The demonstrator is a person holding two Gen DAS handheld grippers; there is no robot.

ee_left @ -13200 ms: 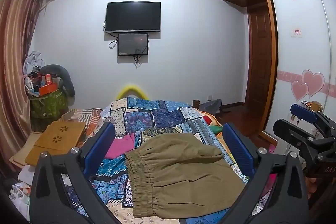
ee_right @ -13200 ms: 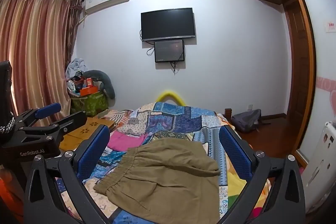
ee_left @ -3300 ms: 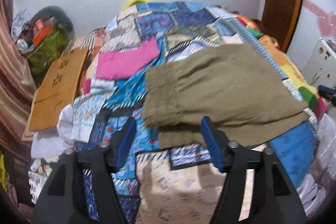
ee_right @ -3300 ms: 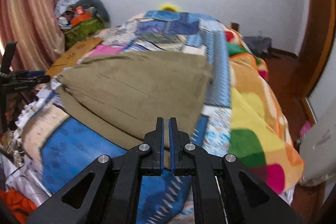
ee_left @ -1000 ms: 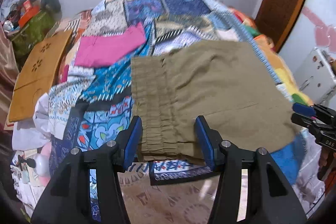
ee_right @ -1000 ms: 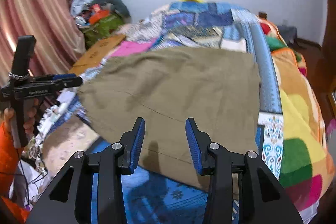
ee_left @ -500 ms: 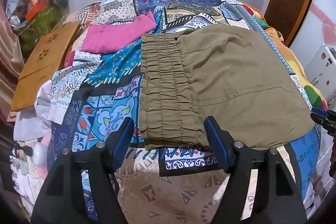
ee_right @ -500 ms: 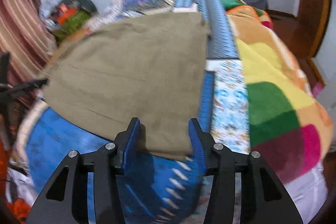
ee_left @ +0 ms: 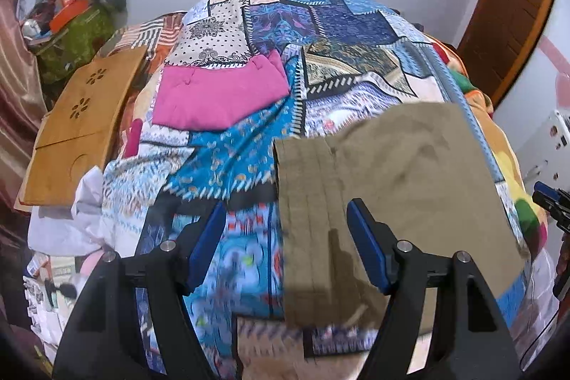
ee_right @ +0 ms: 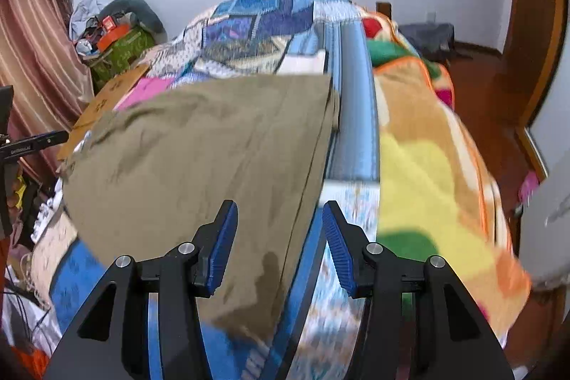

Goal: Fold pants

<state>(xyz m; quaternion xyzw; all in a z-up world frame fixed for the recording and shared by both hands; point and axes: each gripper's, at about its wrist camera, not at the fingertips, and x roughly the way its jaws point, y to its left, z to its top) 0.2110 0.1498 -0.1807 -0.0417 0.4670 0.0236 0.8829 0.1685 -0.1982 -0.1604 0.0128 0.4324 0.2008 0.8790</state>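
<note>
The olive-brown pants [ee_left: 399, 187] lie flat on the patchwork bed cover, folded lengthwise, elastic waistband [ee_left: 306, 216] toward the left. My left gripper [ee_left: 286, 237] is open and empty, its jaws straddling the waistband's near left corner from above. In the right wrist view the pants [ee_right: 199, 159] spread to the left, and my right gripper [ee_right: 279, 243] is open and empty over their near right edge. The tip of the right gripper shows at the far right of the left wrist view [ee_left: 550, 198].
A pink folded garment [ee_left: 221, 98] lies on the patchwork bed cover [ee_left: 320, 24] behind the pants. A wooden lap desk [ee_left: 78, 127] leans at the bed's left side. A colourful blanket [ee_right: 427, 166] covers the bed's right side. Clutter and a green bag [ee_left: 78, 34] stand by the curtain.
Both grippers released the pants about a second ago and stay open. The left view has shifted left, the right view right, each now over an outer near corner of the pants.
</note>
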